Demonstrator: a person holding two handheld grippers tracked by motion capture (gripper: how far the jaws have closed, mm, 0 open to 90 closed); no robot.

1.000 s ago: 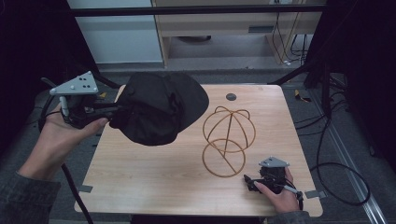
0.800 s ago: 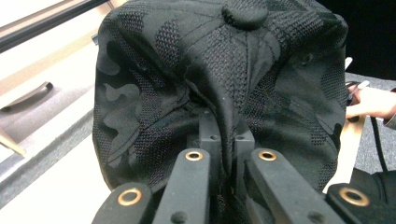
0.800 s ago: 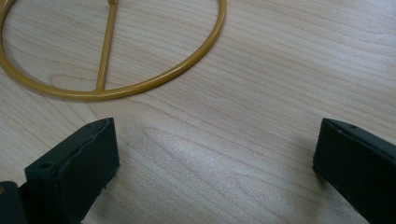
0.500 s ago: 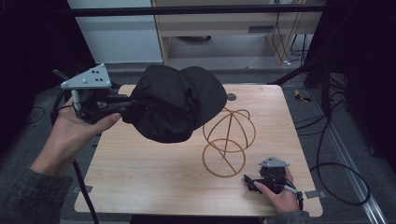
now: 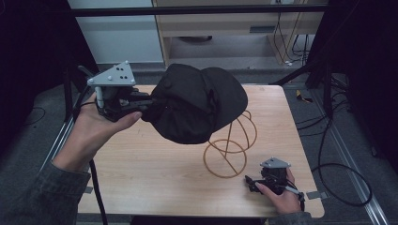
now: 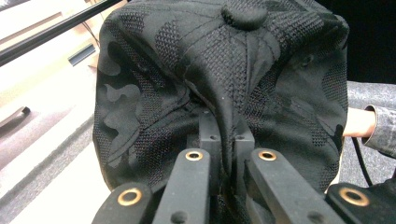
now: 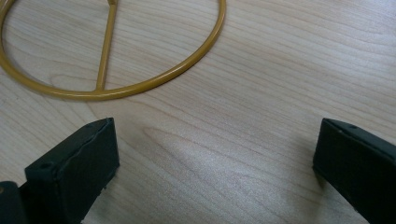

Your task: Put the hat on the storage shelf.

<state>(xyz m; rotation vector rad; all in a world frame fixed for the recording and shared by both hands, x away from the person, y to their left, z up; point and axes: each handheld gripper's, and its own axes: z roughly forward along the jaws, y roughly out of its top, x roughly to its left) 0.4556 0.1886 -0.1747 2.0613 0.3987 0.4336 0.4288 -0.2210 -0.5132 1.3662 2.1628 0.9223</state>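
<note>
A black cap (image 5: 199, 105) is held in the air above the far half of the wooden bench (image 5: 155, 173), clear of its surface. It is carried by the left gripper (image 5: 143, 104), which is held in the person's left hand (image 5: 101, 124) over the bench's far left corner. In the left gripper view the two black jaws are seen closed tight on a fold of the cap's fabric (image 6: 224, 84), with only the pinched cloth between them; the cap's top button (image 6: 243, 15) sits near the upper edge of that view, and a tone-on-tone camouflage weave can be made out on the panels. The grey three-cornered plate (image 5: 114, 75) is seen on top of the left gripper, and its cable (image 5: 96, 187) hangs down past the bench's left edge.

A stand of gold wire (image 5: 230, 145) is placed on the bench right of the middle, toward the near side. Its round base ring lies flat on the wood, and its curved upper wires are partly covered by the cap, which hangs just over them; whether cap and wires are touching cannot be told.

The right gripper (image 5: 248, 182) is rested low at the near right corner of the bench, held in the right hand (image 5: 277, 194). In the right gripper view its jaws are spread wide apart, with nothing but bare wood between them, and the base ring (image 7: 154, 77) of the stand is seen just beyond their tips.
</note>
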